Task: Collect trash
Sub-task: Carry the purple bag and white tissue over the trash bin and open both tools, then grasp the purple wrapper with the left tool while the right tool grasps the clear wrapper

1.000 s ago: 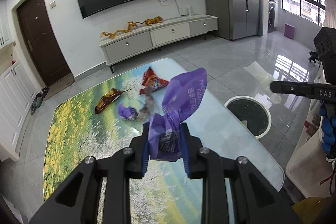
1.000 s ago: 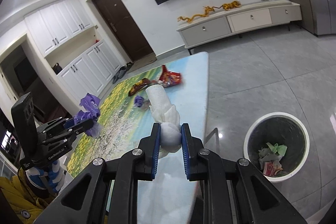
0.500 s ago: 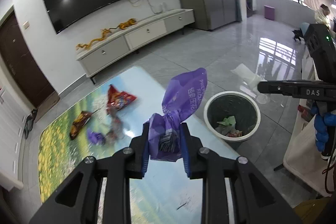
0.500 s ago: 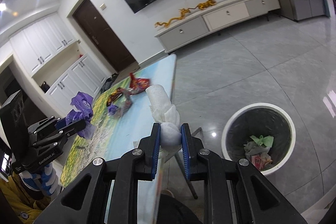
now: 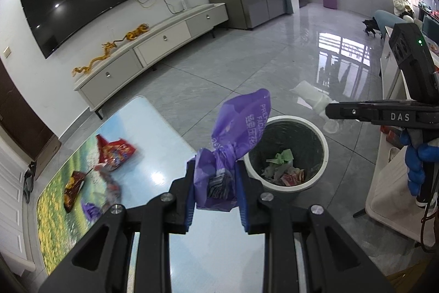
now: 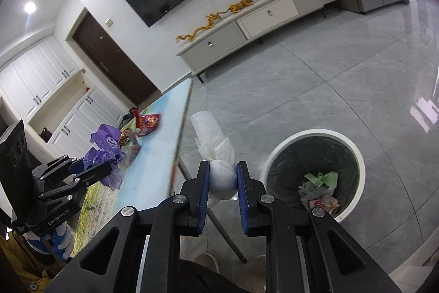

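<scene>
Purple wrapper [image 5: 233, 144] clamped in left gripper [image 5: 215, 183], white tissue wad [image 6: 219, 166] clamped in right gripper [image 6: 221, 183], both near bin [image 6: 356, 155] holding scraps.

Both wrist views angled down, sharing bin [image 5: 285, 155] [image 6: 312, 175] and table [image 5: 153, 133] [image 6: 153, 155].
</scene>
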{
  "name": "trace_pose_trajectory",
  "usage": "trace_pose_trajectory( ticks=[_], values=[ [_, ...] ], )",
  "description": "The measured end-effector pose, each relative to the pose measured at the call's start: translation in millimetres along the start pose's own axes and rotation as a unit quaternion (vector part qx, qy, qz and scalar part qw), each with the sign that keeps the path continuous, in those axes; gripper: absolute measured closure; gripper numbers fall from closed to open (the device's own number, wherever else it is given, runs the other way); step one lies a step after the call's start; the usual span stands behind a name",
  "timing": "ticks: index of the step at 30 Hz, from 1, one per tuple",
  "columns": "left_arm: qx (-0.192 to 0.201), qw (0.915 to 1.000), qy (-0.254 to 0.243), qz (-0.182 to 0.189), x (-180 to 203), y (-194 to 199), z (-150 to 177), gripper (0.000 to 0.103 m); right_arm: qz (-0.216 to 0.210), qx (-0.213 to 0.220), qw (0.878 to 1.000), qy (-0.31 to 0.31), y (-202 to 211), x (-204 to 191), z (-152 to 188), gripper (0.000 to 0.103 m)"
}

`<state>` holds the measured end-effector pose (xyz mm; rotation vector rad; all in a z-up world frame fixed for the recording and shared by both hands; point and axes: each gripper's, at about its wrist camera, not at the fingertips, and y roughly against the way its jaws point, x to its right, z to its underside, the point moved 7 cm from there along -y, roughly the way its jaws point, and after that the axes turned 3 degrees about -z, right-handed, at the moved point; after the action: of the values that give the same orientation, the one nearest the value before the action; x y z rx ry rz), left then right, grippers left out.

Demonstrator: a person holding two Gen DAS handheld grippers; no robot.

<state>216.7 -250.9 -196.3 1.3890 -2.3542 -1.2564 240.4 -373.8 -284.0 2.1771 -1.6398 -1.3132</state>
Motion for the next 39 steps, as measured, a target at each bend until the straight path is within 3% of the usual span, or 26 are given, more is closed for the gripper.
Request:
trace_pose_trajectory(
  ticks=[12, 17, 23, 25, 26, 28, 39],
  values=[
    [-0.028, 0.9990, -0.022, 0.027, 26, -45, -13, 0.078, 0.029, -0.005, 0.999, -0.040, -14, 46, -3, 0.084],
    [-0.045, 0.9971, -0.010, 0.061, 38, -78, -25, 0.078, 0.060, -0.013, 0.997, -0.056, -26, 68, -6, 0.083],
    [-0.037, 0.9942, 0.018, 0.099, 50, -110, -53, 0.076, 0.102, -0.024, 0.992, -0.070, -48, 95, -12, 0.079],
    [-0.038, 0.9931, 0.029, 0.107, 52, -119, -59, 0.067, 0.118, -0.026, 0.990, -0.073, -56, 102, -15, 0.076],
    [-0.042, 0.9916, 0.036, 0.116, 54, -123, -61, 0.058, 0.127, -0.029, 0.989, -0.071, -60, 106, -17, 0.066],
    [-0.042, 0.9904, 0.048, 0.123, 54, -126, -64, 0.050, 0.142, -0.033, 0.987, -0.072, -62, 111, -17, 0.056],
    [-0.025, 0.9890, 0.057, 0.134, 57, -103, -66, 0.048, 0.155, -0.011, 0.986, -0.064, -33, 98, -18, 0.056]
  ],
)
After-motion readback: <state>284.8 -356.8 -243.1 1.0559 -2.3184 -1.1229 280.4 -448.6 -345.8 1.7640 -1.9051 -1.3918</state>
